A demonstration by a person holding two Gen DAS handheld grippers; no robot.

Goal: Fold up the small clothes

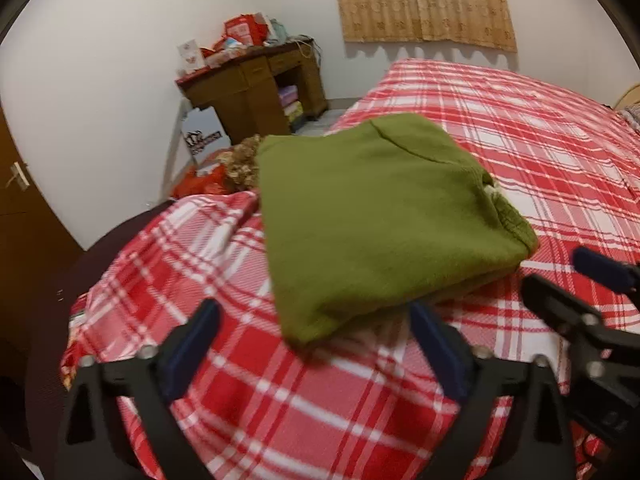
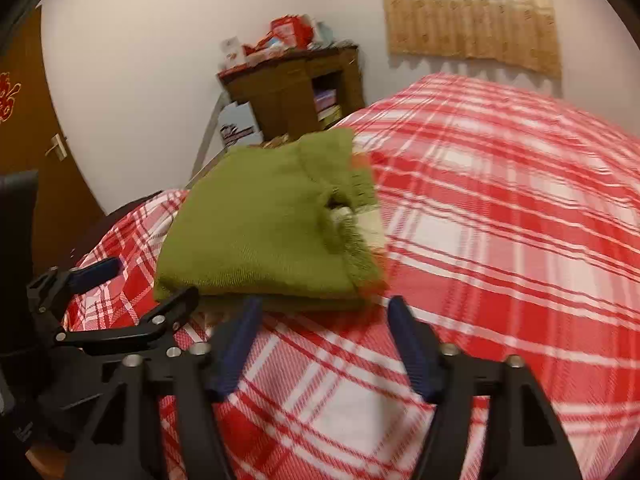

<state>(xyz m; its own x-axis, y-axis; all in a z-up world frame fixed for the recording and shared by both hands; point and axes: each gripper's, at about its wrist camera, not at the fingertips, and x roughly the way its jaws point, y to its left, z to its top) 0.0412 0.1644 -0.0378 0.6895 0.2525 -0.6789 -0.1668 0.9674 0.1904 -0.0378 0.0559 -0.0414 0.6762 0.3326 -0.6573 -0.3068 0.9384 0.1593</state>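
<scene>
A green knit garment (image 1: 376,216) lies folded in a thick square on the red and white plaid bed cover (image 1: 540,128). It also shows in the right wrist view (image 2: 264,232). My left gripper (image 1: 316,320) is open and empty, just in front of the garment's near corner. My right gripper (image 2: 322,312) is open and empty, at the garment's near edge. The right gripper (image 1: 568,280) shows at the right of the left wrist view. The left gripper (image 2: 148,280) shows at the left of the right wrist view.
A wooden desk (image 1: 256,84) piled with red boxes stands in the far corner. A brown door (image 1: 24,208) is at the left. A curtain (image 1: 424,0) hangs on the far wall. Red bags and a furry item (image 1: 240,164) lie beside the bed.
</scene>
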